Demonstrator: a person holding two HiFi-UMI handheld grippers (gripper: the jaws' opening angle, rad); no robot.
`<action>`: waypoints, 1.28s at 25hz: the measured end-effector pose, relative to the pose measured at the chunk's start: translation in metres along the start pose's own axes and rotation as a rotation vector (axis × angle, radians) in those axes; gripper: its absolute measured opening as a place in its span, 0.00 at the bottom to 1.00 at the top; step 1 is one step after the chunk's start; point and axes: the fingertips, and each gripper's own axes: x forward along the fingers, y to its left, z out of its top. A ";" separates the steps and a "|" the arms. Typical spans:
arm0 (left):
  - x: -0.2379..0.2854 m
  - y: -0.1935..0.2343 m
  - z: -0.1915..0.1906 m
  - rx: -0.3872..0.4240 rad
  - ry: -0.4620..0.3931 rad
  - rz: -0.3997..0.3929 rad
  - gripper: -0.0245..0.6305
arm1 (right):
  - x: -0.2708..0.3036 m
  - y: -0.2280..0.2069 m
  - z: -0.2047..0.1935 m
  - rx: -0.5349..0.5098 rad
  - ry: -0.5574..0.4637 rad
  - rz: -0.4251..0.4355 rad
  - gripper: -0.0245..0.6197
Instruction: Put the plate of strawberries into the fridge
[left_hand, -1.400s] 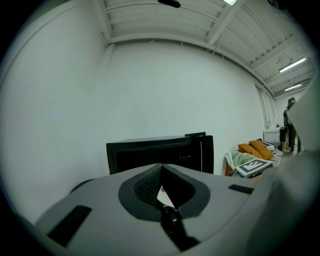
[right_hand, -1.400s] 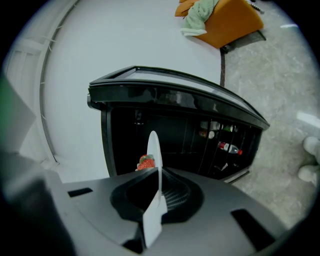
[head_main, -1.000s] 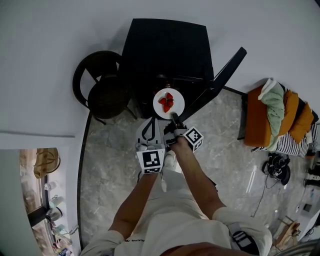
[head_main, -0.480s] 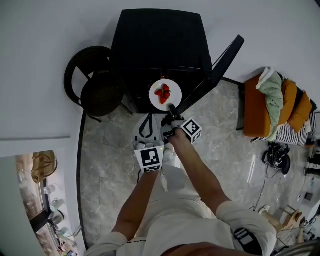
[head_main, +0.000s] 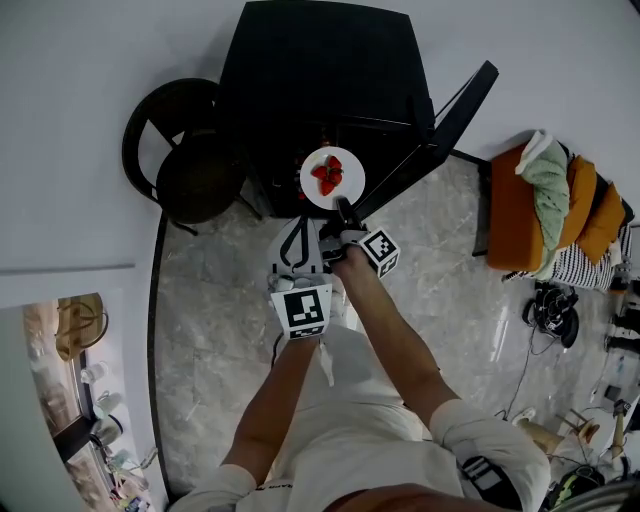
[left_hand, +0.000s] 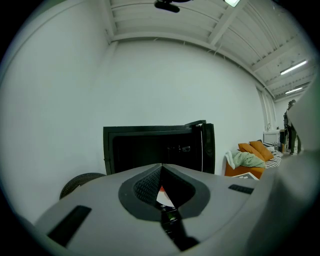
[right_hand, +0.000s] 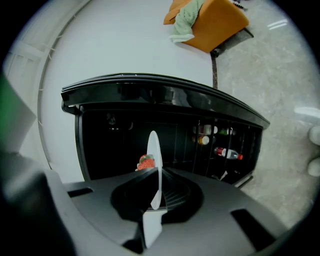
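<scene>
**Right gripper** (head_main: 343, 206) (right_hand: 156, 199): jaws clamped on the near rim of the white plate (head_main: 332, 178) (right_hand: 154, 150), which stands out ahead of the jaws, edge-on in the right gripper view. The strawberries (head_main: 328, 175) (right_hand: 146, 162) lie on it. Compared with one second ago, the plate has been carried forward and now sits at the mouth of the open black fridge (head_main: 320, 80) (right_hand: 125, 135) directly ahead of the gripper.

**Left gripper** (head_main: 296, 248) (left_hand: 161, 172): jaws closed together, holding nothing, just beside and behind the right gripper, as before.

**Surroundings:** the fridge door (head_main: 440, 135) swings out to the right of the grippers, with bottles (right_hand: 222, 150) in its racks. Grey marbled floor (head_main: 220, 300) lies beneath, a white wall (head_main: 100, 60) behind the fridge. A black round chair (head_main: 190, 165) stands to the left, and an orange seat (head_main: 520, 235) heaped with clothes is well off to the right.
</scene>
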 end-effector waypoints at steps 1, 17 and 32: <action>0.000 0.000 -0.001 -0.001 0.000 0.002 0.04 | 0.002 -0.001 0.000 0.001 -0.003 0.003 0.07; 0.008 -0.010 -0.011 0.023 0.015 -0.021 0.04 | 0.036 -0.060 0.003 0.028 -0.023 -0.066 0.07; 0.006 -0.006 -0.017 0.002 0.023 -0.012 0.04 | 0.078 -0.088 0.011 0.012 -0.043 -0.146 0.07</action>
